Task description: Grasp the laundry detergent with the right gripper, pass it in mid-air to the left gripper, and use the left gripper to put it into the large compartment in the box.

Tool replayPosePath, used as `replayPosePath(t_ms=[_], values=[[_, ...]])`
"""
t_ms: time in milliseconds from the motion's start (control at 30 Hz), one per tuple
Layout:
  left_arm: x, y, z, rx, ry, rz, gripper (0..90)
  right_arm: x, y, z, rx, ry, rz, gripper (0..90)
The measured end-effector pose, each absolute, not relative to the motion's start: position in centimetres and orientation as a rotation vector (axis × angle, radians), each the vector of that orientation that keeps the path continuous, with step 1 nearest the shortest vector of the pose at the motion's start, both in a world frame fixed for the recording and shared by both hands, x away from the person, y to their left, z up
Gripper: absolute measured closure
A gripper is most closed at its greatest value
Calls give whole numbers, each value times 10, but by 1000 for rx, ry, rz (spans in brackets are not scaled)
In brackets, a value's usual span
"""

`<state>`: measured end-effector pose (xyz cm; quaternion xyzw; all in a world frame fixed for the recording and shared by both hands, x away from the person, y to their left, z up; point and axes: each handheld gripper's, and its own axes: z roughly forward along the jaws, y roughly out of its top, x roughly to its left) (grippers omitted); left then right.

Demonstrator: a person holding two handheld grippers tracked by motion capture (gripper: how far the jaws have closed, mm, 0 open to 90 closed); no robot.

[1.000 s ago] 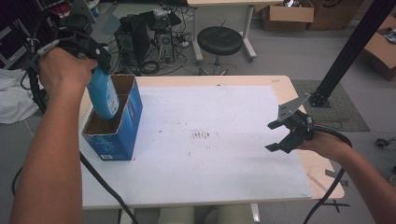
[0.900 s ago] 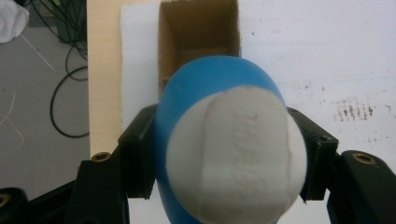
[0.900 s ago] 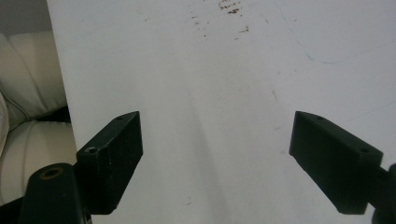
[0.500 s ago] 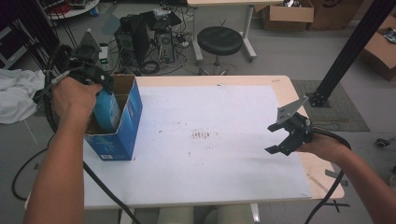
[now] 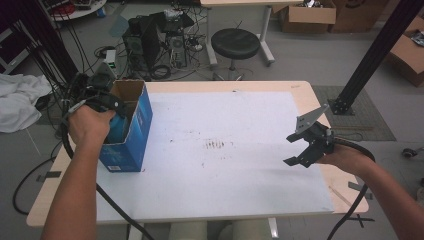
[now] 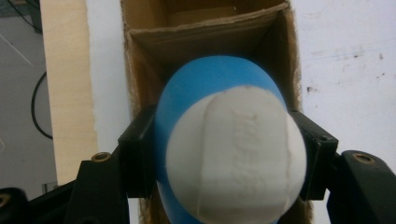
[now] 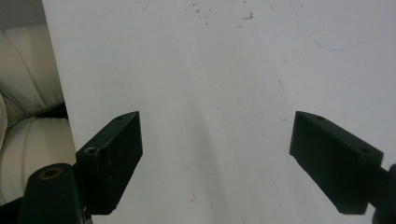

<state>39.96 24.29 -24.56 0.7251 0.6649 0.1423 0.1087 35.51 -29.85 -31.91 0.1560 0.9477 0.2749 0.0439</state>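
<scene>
Left gripper [image 6: 229, 163] pinches the bottle [image 6: 229, 154] by its sides just below the white cap, jaws pressed on the blue body; the bottle's long axis runs straight along the camera line, cap toward the lens, base pointing down into the open box [image 6: 210, 35]. In the high view the box [image 5: 134, 132] stands upright at the table's [image 5: 300, 90] left edge with the bottle [image 5: 117, 129] mostly inside. Right gripper [image 5: 298, 149] hovers over the right side, jaws spread, nothing between them.

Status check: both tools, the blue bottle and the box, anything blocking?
Left tool shut on blue bottle, partway inside open blue box. Right tool open, empty, over white table. Nothing blocking.
</scene>
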Motion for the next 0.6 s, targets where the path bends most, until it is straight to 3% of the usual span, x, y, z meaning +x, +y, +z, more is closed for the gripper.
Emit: replayPosePath(t_ms=[600], values=[[404, 245, -280, 2178, 1960, 363, 378, 357, -296, -323, 486, 2906, 829, 173]])
